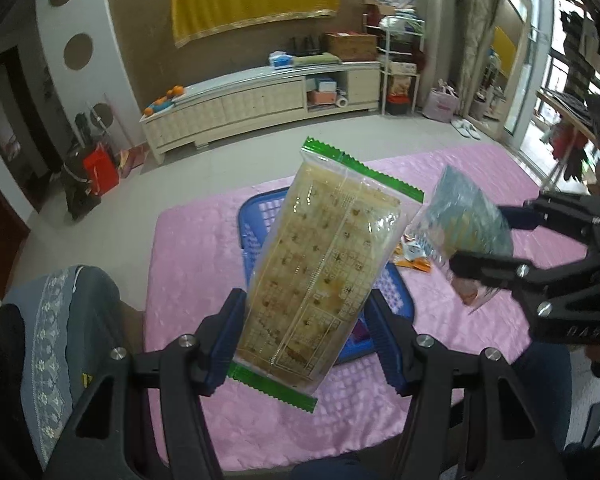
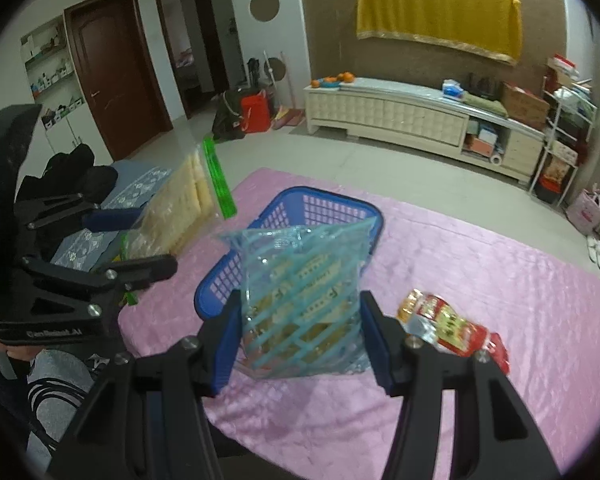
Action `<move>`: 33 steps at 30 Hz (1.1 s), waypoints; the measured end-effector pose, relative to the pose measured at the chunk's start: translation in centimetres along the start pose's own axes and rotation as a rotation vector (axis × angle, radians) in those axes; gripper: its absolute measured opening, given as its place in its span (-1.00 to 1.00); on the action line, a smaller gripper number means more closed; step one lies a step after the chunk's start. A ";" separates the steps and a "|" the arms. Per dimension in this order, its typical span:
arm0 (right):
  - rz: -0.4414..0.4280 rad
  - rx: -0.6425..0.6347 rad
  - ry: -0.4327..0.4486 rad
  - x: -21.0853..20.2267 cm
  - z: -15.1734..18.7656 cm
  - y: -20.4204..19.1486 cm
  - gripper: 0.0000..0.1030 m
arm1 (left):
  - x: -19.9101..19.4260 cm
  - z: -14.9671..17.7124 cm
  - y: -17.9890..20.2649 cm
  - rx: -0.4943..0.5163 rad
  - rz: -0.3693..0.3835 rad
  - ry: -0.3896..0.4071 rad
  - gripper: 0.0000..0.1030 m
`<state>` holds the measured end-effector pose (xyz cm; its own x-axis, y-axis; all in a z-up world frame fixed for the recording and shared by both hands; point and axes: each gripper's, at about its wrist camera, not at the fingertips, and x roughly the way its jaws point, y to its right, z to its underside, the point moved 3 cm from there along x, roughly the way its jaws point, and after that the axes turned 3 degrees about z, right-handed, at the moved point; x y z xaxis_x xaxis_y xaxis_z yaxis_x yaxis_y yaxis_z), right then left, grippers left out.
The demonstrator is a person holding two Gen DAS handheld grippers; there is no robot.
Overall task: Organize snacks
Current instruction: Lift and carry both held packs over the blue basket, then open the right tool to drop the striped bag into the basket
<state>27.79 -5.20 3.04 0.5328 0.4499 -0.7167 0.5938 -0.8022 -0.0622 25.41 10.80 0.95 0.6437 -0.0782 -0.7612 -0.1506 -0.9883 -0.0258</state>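
My left gripper is shut on a clear cracker pack with green ends, held up above the blue basket. My right gripper is shut on a blue-striped snack bag, held above the pink cloth just right of the basket. In the left wrist view the right gripper with its bag is at the right. In the right wrist view the left gripper with the cracker pack is at the left. A red and orange snack pack lies on the cloth.
The pink cloth covers the table. A chair with a grey-blue cover stands at the table's left side. A white TV cabinet and shelves stand along the far wall.
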 end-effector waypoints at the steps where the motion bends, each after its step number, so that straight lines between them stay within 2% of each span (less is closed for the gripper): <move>1: -0.004 -0.006 -0.005 0.5 -0.2 -0.4 0.17 | 0.1 -0.1 -0.4 -0.004 -0.006 0.003 0.13; 9: -0.025 -0.018 -0.073 6.2 -1.8 -1.8 0.17 | 3.0 0.1 -5.2 -0.117 -0.013 -0.016 0.13; 15: -0.029 -0.009 -0.160 11.6 -1.7 -2.1 0.17 | 6.5 0.3 -7.6 -0.160 0.008 -0.045 0.13; 20: -0.061 0.067 -0.250 15.9 -1.1 -1.7 0.17 | 9.1 0.9 -9.4 -0.210 0.031 -0.088 0.13; 24: -0.021 0.057 -0.278 18.7 -1.1 -2.1 0.17 | 9.4 1.1 -10.1 -0.230 0.018 -0.098 0.13; 29: -0.032 0.086 -0.314 20.2 -0.6 -2.6 0.18 | 9.7 1.7 -11.1 -0.248 0.011 -0.106 0.13; 31: -0.042 0.110 -0.313 20.3 -0.7 -2.7 0.24 | 9.7 1.9 -11.1 -0.250 0.013 -0.111 0.13; 33: -0.073 0.122 -0.311 20.5 -1.0 -2.8 0.55 | 9.1 2.0 -10.6 -0.240 0.012 -0.106 0.13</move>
<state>37.61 6.67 -10.77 0.2711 0.3821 -0.8835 0.5370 -0.8218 -0.1906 31.38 20.86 -6.95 0.5585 -0.0883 -0.8248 0.0328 -0.9912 0.1283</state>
